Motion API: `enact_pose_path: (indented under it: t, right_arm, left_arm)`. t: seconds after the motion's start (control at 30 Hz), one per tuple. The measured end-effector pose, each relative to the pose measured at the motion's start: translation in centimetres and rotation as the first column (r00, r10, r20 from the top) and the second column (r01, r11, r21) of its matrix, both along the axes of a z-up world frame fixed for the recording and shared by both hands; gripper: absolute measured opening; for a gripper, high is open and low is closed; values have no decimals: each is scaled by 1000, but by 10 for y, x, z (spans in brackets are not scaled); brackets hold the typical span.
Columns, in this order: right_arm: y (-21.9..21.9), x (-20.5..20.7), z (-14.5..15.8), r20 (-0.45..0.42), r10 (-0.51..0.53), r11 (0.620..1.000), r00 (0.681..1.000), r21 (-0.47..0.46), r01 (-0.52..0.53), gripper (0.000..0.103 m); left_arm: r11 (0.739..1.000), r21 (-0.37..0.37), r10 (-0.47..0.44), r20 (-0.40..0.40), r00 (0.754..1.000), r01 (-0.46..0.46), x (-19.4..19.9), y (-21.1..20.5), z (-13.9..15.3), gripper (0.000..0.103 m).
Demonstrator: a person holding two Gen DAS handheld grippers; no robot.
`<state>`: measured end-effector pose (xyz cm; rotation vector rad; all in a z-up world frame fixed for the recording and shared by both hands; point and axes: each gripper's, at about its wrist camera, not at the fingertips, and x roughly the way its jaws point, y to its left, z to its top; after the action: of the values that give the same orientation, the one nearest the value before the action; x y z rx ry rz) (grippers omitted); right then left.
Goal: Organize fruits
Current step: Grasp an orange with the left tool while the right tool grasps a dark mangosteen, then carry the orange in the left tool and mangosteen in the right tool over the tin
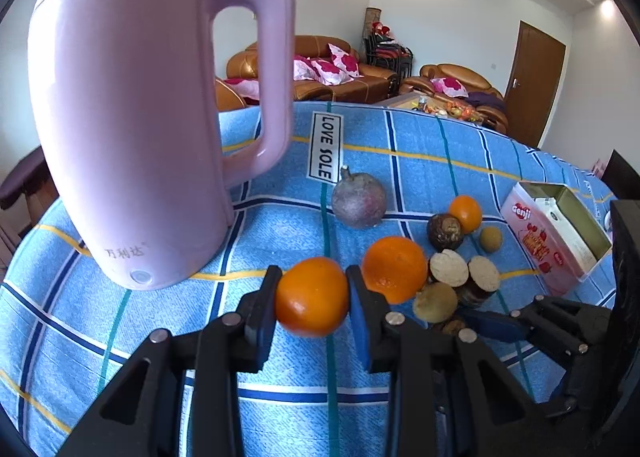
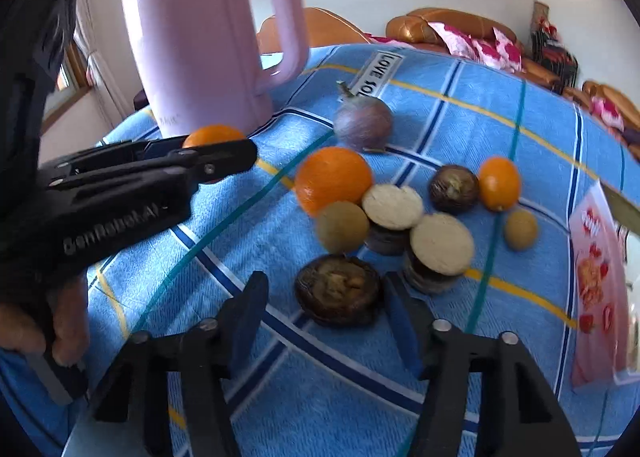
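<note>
My left gripper (image 1: 312, 289) is shut on an orange (image 1: 312, 297), held just above the blue checked cloth; it also shows from the side in the right wrist view (image 2: 216, 153). My right gripper (image 2: 324, 297) is open, its jaws either side of a dark brown wrinkled fruit (image 2: 338, 289) lying on the cloth. Beyond lie a second orange (image 2: 334, 179), a small orange (image 2: 499, 183), a purple round fruit (image 2: 362, 123), two cut brown pieces with pale faces (image 2: 440, 243), a greenish fruit (image 2: 342, 227) and a small tan one (image 2: 520, 229).
A tall pink kettle (image 1: 132, 117) stands at the left, close behind the held orange. An open pink snack box (image 1: 560, 233) sits at the right edge of the table. The cloth (image 1: 280, 409) is bare near me. Sofas stand beyond the table.
</note>
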<state>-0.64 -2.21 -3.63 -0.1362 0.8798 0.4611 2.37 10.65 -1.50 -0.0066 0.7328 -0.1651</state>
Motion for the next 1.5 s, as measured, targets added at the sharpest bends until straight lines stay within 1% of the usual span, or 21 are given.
enact_pose_path:
  t: [0.03, 0.07, 0.23, 0.33, 0.4, 0.47, 0.57, 0.63, 0.73, 0.87, 1.0, 1.1, 1.17, 1.3, 1.37, 1.5]
  right_arm:
    - [2, -1, 0, 8, -1, 1000, 1000, -16, 1, 52]
    - [4, -2, 0, 12, 0, 1000, 1000, -26, 1, 46]
    - [-3, -13, 5, 15, 9, 1000, 1000, 1, -9, 46]
    - [-13, -21, 11, 49, 11, 1000, 999, 26, -13, 46]
    - [-24, -29, 18, 79, 2, 999, 997, 46, -5, 46]
    - [-37, -35, 25, 123, -19, 998, 992, 65, 11, 46]
    - [-59, -43, 38, 202, -66, 995, 977, 81, 51, 46]
    - [-73, -44, 44, 225, -94, 992, 970, 108, 71, 46]
    - [-91, -42, 52, 266, -141, 987, 954, 115, 114, 46]
    - [-113, -39, 57, 296, -189, 980, 936, 122, 159, 46]
    - [-140, -36, 60, 306, -246, 967, 920, 143, 212, 46]
    - [-157, -37, 62, 320, -279, 959, 905, 144, 245, 46]
    - [-168, -38, 65, 352, -303, 953, 886, 121, 278, 46]
    - [-194, -38, 69, 389, -353, 934, 851, 102, 342, 46]
    - [-212, -36, 68, 393, -391, 918, 832, 101, 384, 46]
    - [-245, -31, 66, 387, -450, 888, 805, 105, 447, 46]
  left_arm:
    - [1000, 8, 6, 8, 1000, -6, 0, -1, 1, 34]
    - [1000, 18, 13, 16, 1000, -13, -1, -2, 1, 34]
    - [998, 53, 41, 55, 998, -44, -2, -5, 3, 34]
    - [996, 58, 57, 84, 995, -62, -4, -6, 5, 34]
    - [995, 60, 72, 101, 992, -78, -5, -8, 7, 34]
    - [991, 79, 94, 120, 988, -104, -7, -13, 7, 34]
    - [986, 104, 119, 141, 983, -134, -10, -21, 8, 34]
    - [982, 118, 130, 156, 979, -149, -12, -29, 9, 34]
    - [978, 131, 136, 177, 975, -160, -16, -39, 12, 34]
    - [984, 111, 122, 177, 977, -143, -20, -53, 15, 34]
    - [985, 125, 98, 183, 978, -122, -24, -73, 17, 34]
    - [988, 114, 84, 176, 981, -105, -24, -88, 17, 34]
    - [992, 92, 73, 168, 983, -90, -23, -96, 18, 34]
    - [998, 46, 38, 146, 988, -46, -21, -115, 23, 34]
    - [1000, 27, 7, 144, 990, -11, -19, -128, 25, 34]
    - [998, 1, -61, 154, 986, 62, -19, -158, 31, 34]
